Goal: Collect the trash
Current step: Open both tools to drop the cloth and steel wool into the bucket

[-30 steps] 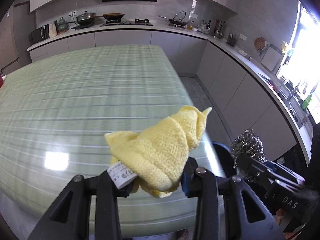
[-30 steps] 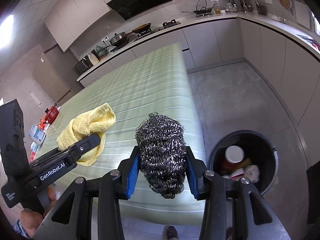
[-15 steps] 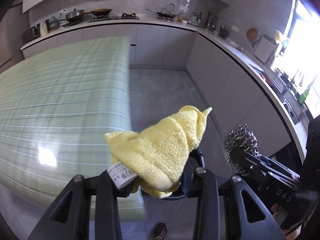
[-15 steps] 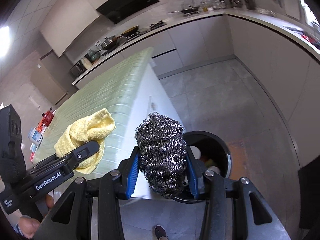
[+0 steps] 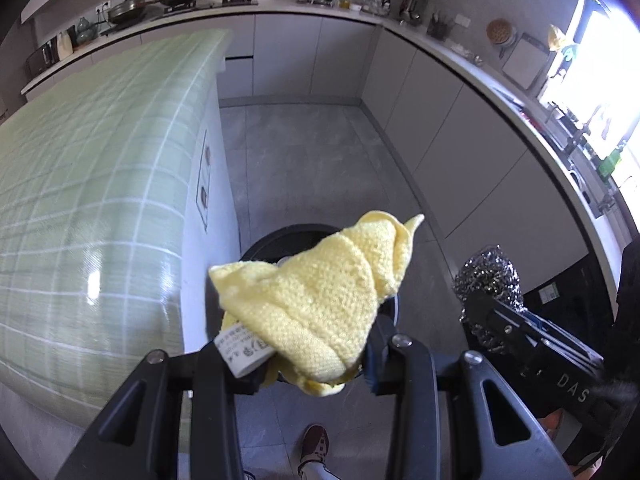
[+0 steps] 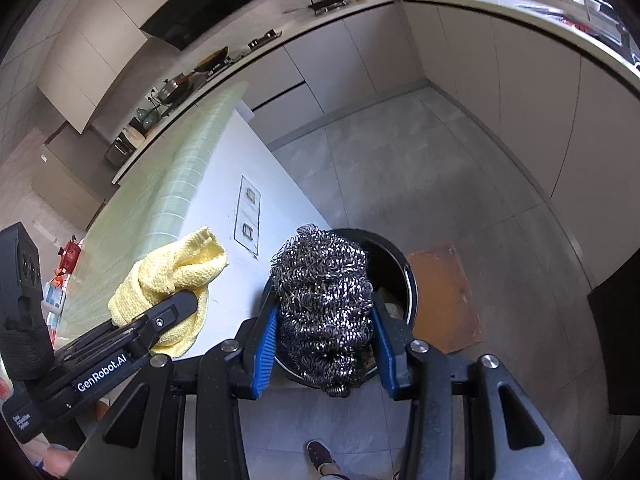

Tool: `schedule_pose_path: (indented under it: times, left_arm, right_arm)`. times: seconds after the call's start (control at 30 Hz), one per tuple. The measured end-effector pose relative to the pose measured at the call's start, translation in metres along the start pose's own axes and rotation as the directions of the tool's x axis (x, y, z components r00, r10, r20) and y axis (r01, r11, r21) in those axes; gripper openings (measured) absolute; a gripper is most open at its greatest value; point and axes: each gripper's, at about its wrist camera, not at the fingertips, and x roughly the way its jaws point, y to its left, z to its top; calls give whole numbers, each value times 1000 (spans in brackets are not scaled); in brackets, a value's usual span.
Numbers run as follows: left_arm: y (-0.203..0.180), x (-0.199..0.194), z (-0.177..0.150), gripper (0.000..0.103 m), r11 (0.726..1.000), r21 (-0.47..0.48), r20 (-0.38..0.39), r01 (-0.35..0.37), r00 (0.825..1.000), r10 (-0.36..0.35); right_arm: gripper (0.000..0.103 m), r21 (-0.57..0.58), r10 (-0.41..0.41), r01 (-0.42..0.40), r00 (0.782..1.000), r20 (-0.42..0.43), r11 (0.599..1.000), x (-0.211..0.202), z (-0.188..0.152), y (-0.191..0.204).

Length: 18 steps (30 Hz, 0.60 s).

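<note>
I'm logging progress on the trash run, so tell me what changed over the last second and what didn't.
Both grippers swung off the green table and out over the floor, so the black bin now sits just behind their loads. Unchanged: the left gripper stays clamped on the yellow cloth, and the right gripper on the steel scourer. Nothing released.

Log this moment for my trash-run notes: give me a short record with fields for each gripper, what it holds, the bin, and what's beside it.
left gripper: shut on the yellow cloth, held above the bin
right gripper: shut on the steel scrubber, also above the bin
trash bin: black, round, open, on the floor, some trash already inside
green-checked table: left of the bin
brown mat: on the floor, right of the bin
release: not yet done
</note>
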Motion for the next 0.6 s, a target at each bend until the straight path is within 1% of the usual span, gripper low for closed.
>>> schedule_pose_path:
  times: [0.2,0.33,0.6]
  left_arm:
    - [5,19,-10,38,998,-40,-42,-40,998,38]
    - [2,30,-14,38,996,-63,-61,-56,997,52]
    - [-2,47,-18,39,992,-100,-75,-80,995,73]
  right_arm:
    - [45,18,24,-23,999,-38,1000,35,8,-11]
    - [45,-9,17,-17,999,-47,1000,57,19,-12]
    - [48,-103,10,-22,994,-113,994,112,37,-10]
